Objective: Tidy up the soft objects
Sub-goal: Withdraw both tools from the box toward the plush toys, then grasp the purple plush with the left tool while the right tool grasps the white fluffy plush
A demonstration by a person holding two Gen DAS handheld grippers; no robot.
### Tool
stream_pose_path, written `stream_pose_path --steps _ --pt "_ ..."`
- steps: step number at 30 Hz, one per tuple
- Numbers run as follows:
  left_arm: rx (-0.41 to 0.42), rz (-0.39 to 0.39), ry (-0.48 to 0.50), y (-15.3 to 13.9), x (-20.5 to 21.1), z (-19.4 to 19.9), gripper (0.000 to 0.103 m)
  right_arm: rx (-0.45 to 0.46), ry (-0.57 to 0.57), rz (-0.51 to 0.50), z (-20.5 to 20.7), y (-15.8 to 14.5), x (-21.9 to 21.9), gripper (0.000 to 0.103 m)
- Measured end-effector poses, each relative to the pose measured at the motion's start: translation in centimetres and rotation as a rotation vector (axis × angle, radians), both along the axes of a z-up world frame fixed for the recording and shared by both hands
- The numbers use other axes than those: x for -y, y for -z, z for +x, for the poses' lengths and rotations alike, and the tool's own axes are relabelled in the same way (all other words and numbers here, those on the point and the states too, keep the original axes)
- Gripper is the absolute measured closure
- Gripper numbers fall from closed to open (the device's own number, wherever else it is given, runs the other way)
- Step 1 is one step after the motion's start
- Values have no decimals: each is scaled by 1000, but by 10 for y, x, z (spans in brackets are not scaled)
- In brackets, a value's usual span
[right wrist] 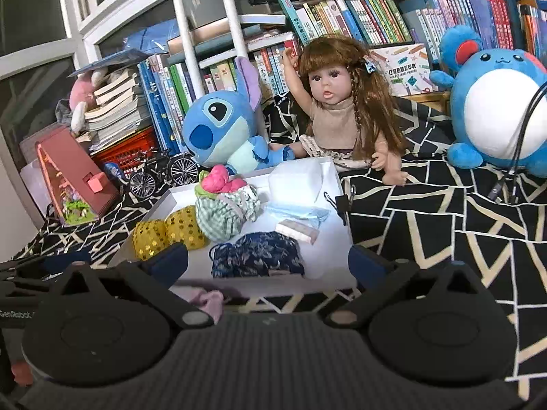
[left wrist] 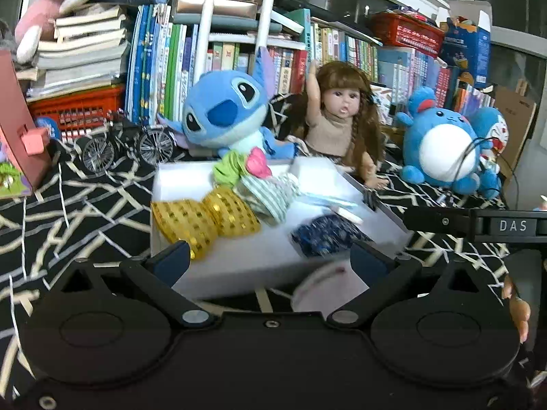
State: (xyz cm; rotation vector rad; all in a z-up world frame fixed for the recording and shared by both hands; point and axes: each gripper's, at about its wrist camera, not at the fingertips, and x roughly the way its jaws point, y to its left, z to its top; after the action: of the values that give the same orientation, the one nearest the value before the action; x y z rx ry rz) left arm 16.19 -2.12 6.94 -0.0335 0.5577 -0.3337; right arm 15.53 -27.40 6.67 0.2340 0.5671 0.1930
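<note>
Right wrist view: we hold both grippers (right wrist: 268,256) (left wrist: 270,256) spread wide, empty, near the tray (right wrist: 328,273). Navy pouch (right wrist: 256,254) placed; next, fetch the pink cloth (right wrist: 208,299).

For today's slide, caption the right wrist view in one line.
Open tongs hover before a white tray of folded cloths, toys behind.
</note>
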Motion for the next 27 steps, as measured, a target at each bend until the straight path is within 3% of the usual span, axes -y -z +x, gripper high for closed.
stream_pose_path --steps 12,27 --pt "-36 -58 60 15 1 -48 3 48 -10 -66 -34 0 4 0" --pt "-47 -56 128 30 9 -89 2 1 -23 -48 -49 22 4 0"
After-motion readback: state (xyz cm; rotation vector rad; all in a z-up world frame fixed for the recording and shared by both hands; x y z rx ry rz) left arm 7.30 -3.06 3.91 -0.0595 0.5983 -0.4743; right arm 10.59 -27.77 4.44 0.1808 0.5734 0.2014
